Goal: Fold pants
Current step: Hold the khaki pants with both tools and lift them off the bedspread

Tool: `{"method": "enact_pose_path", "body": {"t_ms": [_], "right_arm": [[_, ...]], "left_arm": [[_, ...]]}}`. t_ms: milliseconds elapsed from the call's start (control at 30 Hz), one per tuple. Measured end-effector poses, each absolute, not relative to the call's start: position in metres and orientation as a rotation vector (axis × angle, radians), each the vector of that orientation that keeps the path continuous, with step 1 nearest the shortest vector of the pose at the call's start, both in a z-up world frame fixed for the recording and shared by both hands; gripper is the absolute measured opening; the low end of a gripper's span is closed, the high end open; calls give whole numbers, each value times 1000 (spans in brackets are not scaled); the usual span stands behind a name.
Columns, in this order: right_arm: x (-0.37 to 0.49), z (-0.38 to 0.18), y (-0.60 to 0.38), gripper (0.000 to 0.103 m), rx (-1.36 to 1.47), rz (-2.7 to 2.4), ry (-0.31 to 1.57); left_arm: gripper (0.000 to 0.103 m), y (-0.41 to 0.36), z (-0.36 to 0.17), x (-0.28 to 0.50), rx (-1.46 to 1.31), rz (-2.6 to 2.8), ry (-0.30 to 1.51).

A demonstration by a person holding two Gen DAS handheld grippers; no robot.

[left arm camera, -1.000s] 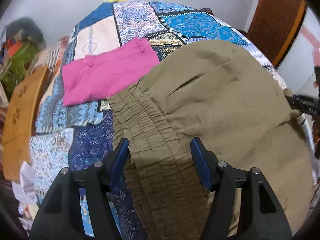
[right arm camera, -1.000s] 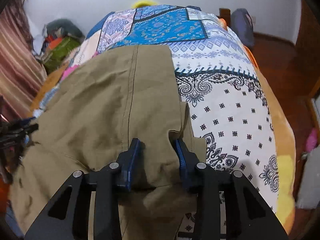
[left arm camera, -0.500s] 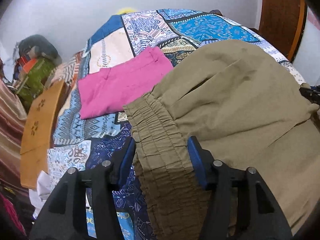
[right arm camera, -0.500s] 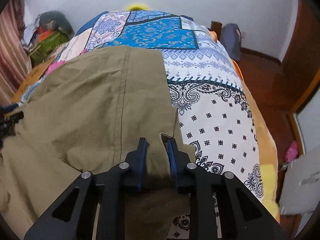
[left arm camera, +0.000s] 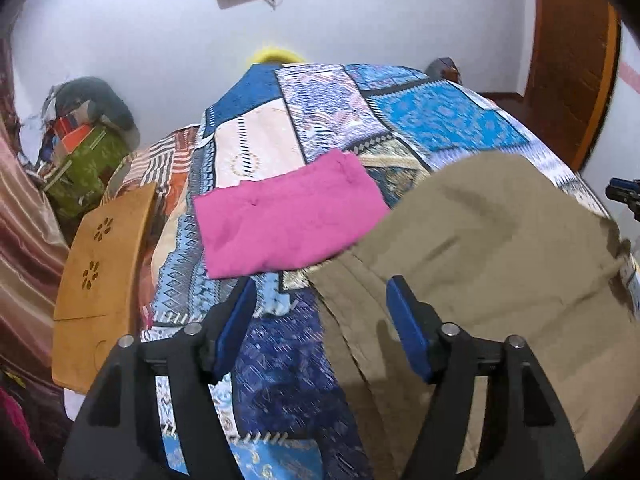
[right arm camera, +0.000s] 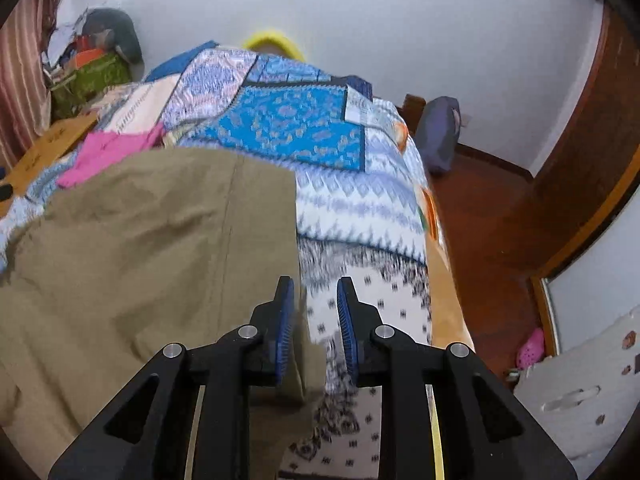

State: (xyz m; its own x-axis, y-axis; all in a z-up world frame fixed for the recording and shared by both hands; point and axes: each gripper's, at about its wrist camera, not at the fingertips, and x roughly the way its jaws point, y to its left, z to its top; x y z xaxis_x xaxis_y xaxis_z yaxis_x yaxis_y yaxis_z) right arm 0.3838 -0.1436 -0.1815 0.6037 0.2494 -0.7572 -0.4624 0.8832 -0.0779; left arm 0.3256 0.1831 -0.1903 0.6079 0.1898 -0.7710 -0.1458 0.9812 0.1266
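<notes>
Olive-khaki pants lie spread on a patchwork bedspread. In the left wrist view my left gripper is open above the pants' left edge, with bedspread and cloth edge between its blue pads; it holds nothing. In the right wrist view the pants fill the left half. My right gripper is narrowly open at the pants' right edge, with cloth beside the left pad and printed bedspread in the gap.
A folded pink garment lies on the bed beyond the khaki pants. A wooden board stands at the bed's left side. Bags are piled in the far left corner. Wooden floor and a door are right of the bed.
Both grippers have let go of the pants and lifted back. The left jaws opened off the elastic waistband; the right jaws, pinched on the cloth before, now stand apart at its edge.
</notes>
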Motion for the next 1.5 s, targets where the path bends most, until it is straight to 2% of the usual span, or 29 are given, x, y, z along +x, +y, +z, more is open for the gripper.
{"method": "enact_pose_path", "body": {"t_ms": [33,100,167,367,600,933,1067,1133,1200,1333,1367,1500], "right_arm": [[389,-179,-141,26,-267,425,823],[399,-175,-134,41,-237,464,825],[409,-175,-124,46,-213,514,814],[444,-193,-94,46,-229,550,844],[485,-220,-79,46,-303,562,924],[530,-249,-75,46,-110,635,1059],[524,-250,-78,46,-107,655,1043],[522,-250,-79,45,-102,648,1042],[520,-250,-76,34,-108,638,1037],[516,-253,-67,23,-174,565,988],[516,-252,-65,14,-195,556,980],[513,-248,-61,12,-242,538,953]], "left_arm": [[68,189,-191,330,39,200,902],[69,200,-197,341,6,218,919],[70,210,-206,354,-42,229,949],[74,222,-239,386,-129,182,1043],[76,212,-269,406,-97,152,1102],[81,203,-285,413,-65,144,1127],[81,208,-290,414,-124,141,1137],[81,212,-294,416,-169,136,1146],[80,215,-296,417,-204,123,1155],[64,214,-295,419,-241,94,1159],[62,211,-293,419,-219,95,1154],[53,191,-282,419,-33,129,1103]]}}
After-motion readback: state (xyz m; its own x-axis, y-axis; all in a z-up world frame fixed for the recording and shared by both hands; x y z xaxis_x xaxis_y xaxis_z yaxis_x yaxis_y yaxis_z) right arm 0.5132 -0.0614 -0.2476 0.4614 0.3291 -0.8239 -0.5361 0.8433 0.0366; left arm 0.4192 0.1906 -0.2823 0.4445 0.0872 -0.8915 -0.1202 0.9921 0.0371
